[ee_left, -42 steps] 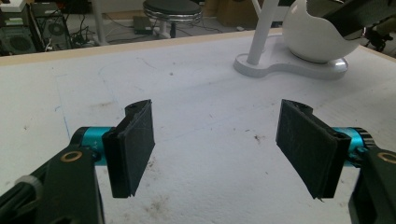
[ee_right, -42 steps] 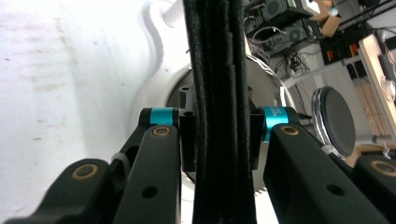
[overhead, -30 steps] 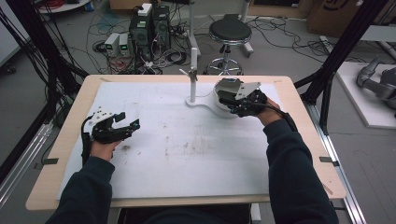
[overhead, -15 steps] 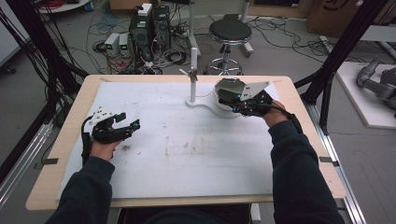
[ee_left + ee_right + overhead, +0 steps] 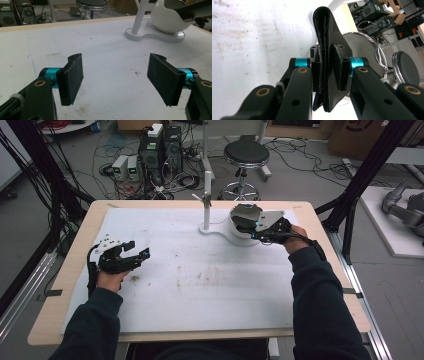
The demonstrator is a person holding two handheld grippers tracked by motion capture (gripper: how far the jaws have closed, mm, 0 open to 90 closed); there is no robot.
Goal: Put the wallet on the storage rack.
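My right gripper (image 5: 331, 72) is shut on a black folded leather-like piece (image 5: 329, 32), which stands up between the jaws. In the high view this gripper (image 5: 246, 227) holds the black piece (image 5: 244, 221) at the rim of a white bowl (image 5: 239, 236) at the back right of the table. The bowl has a grey inside (image 5: 362, 47) and sits on a white base with an upright post (image 5: 205, 207). My left gripper (image 5: 137, 249) rests low at the table's left, open with nothing between its pads (image 5: 72, 75). Its own view shows the bowl (image 5: 167, 22) far ahead.
A white mat (image 5: 200, 280) covers the wooden table (image 5: 60, 285); it is stained near the middle. The post (image 5: 140, 15) and its base (image 5: 150, 36) stand at the back centre. Beyond the far edge are a stool (image 5: 245, 155), computers and cables on the floor.
The right hand has turned and shifted slightly at the bowl. The left gripper has stayed where it was.
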